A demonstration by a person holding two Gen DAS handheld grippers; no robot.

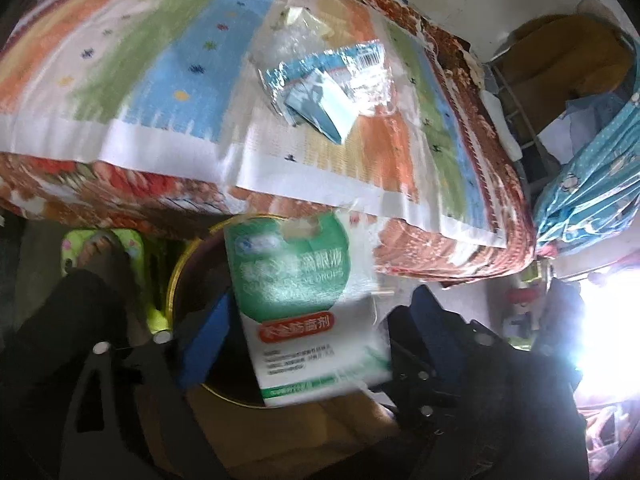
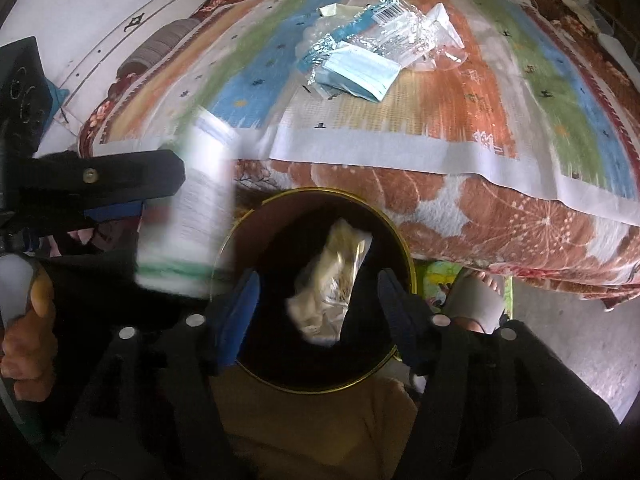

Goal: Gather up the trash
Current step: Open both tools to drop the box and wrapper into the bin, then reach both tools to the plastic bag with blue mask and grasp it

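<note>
A white and green eye-drops box (image 1: 308, 304) hangs between the wide-apart fingers of my left gripper (image 1: 316, 328), over a dark bin with a gold rim (image 1: 176, 276); it looks loose and blurred. In the right wrist view the same box (image 2: 196, 216) is beside the left gripper's finger (image 2: 120, 184). My right gripper (image 2: 320, 308) is open above the bin (image 2: 400, 236), and a crumpled clear wrapper (image 2: 332, 292) lies between its fingers, inside or falling into the bin. On the bed lie a clear plastic wrapper (image 1: 332, 68) (image 2: 384, 20) and blue face masks (image 1: 324, 108) (image 2: 356, 72).
The bed has a striped cloth (image 2: 460, 112) over a floral orange blanket (image 2: 500, 216). A foot in a green slipper (image 1: 104, 248) (image 2: 476, 300) stands by the bin. A brown cardboard surface (image 2: 312, 428) lies below the bin. A blue patterned fabric (image 1: 592, 184) hangs at the right.
</note>
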